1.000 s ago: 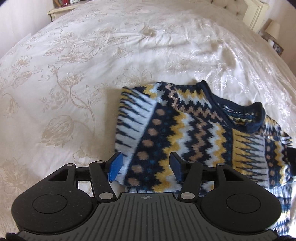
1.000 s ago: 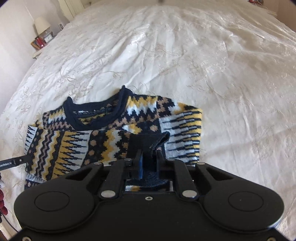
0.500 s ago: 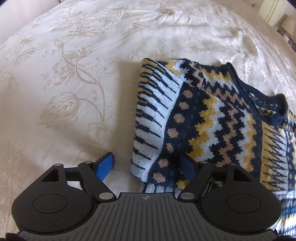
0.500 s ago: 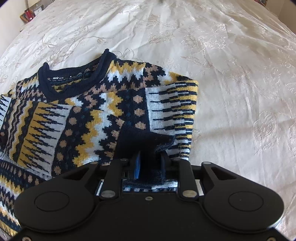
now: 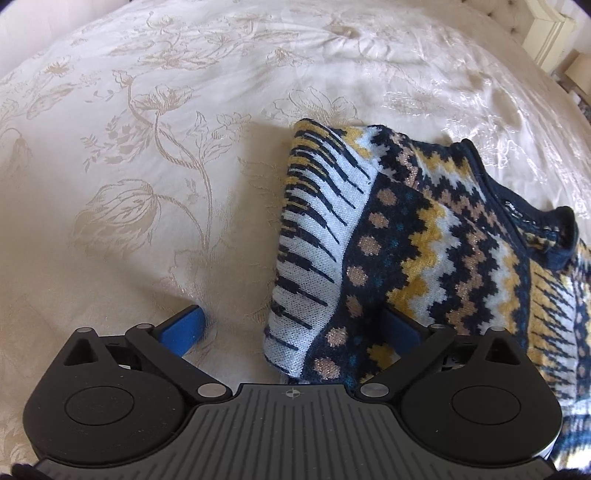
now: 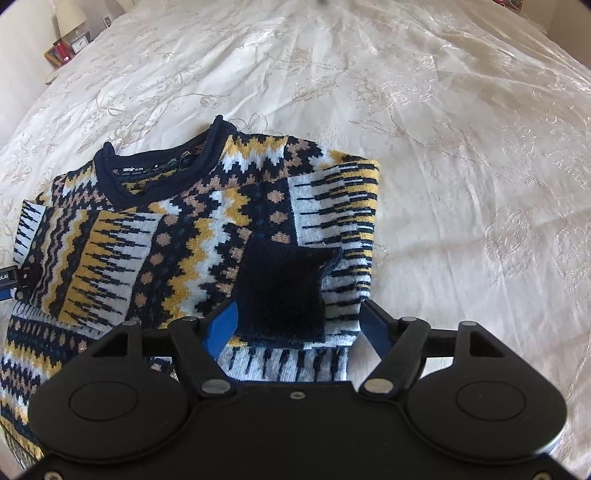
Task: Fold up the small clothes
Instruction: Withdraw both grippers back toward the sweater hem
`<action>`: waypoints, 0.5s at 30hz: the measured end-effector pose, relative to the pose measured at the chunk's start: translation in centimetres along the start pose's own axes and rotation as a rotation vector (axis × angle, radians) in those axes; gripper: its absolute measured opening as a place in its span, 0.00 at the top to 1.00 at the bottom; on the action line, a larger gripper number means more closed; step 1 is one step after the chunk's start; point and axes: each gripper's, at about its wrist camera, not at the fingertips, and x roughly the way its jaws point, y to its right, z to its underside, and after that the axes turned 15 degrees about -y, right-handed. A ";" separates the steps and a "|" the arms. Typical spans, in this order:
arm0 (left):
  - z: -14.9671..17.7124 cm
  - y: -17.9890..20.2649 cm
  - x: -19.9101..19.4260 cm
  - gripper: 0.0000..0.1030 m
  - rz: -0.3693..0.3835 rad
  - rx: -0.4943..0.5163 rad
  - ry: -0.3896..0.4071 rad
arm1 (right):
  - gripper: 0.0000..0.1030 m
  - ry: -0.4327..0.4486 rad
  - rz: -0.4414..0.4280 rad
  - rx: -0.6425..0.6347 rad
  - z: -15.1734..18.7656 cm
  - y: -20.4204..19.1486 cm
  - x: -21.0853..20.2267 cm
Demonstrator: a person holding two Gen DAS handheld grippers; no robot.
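A small knitted sweater [image 6: 192, 229] in navy, white and yellow lies on the bed with both sleeves folded across its front. Its navy collar [image 6: 155, 170] points away from me. My right gripper [image 6: 299, 325] is open, its jaws either side of the navy cuff [image 6: 284, 288], which lies loose on the sweater. My left gripper [image 5: 291, 325] is open wide around the folded left edge of the sweater [image 5: 369, 258], one blue finger [image 5: 183, 328] on the bedspread, the other against the knit.
The sweater lies on a cream floral bedspread [image 5: 147, 184] that stretches all around it. A headboard [image 5: 546, 33] stands at the far right. A nightstand with a lamp and clock [image 6: 70, 40] stands beyond the bed's left side.
My right gripper has opened and let go of the navy cuff, which now rests on the sweater. My left gripper has opened wider and moved closer to the folded left edge.
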 end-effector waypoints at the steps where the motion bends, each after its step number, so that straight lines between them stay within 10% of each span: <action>1: 0.0 -0.2 -0.3 0.05 0.005 0.000 -0.003 | 0.25 0.002 0.000 0.000 0.3 0.1 -0.1; 5: 1.4 -0.7 -2.6 0.22 -0.001 0.001 0.037 | 0.24 0.020 -0.007 -0.004 1.8 0.4 -1.0; 15: 9.1 0.6 -11.4 0.21 -0.010 0.078 0.255 | 0.01 0.160 -0.052 -0.090 6.2 0.3 -5.3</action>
